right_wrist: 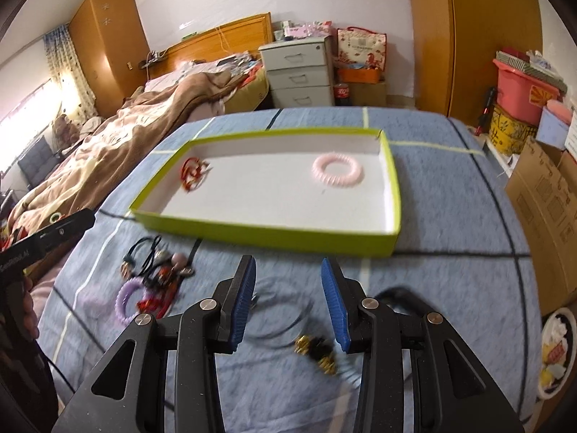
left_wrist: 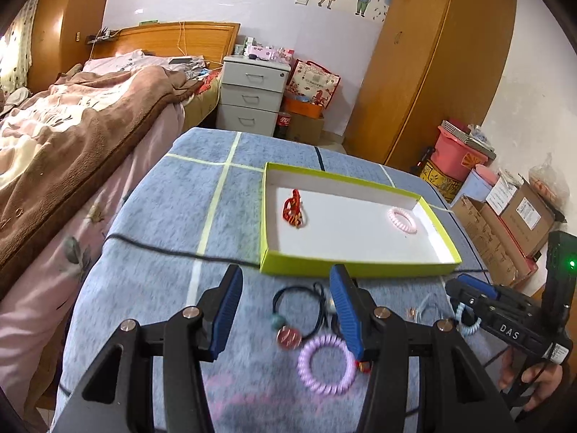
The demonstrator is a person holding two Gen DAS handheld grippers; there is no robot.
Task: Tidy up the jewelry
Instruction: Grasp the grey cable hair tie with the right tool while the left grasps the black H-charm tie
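Inside the green box [right_wrist: 267, 232] lie a pink coil ring [right_wrist: 337, 170] and a red bracelet [right_wrist: 193, 175], well apart. Both the left claw [left_wrist: 285, 310] and the right claw [right_wrist: 290, 301] stand wide open, holding nothing.

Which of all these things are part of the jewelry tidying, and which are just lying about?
Part of the job:
green box
pink coil band
red ornament
purple coil band
black necklace

Just lying about:
bed
drawer unit
cardboard boxes

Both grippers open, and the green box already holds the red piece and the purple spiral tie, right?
Not quite: the spiral tie in the green box is pink, as the right wrist view shows; the purple spiral tie lies on the blanket. The rest holds.
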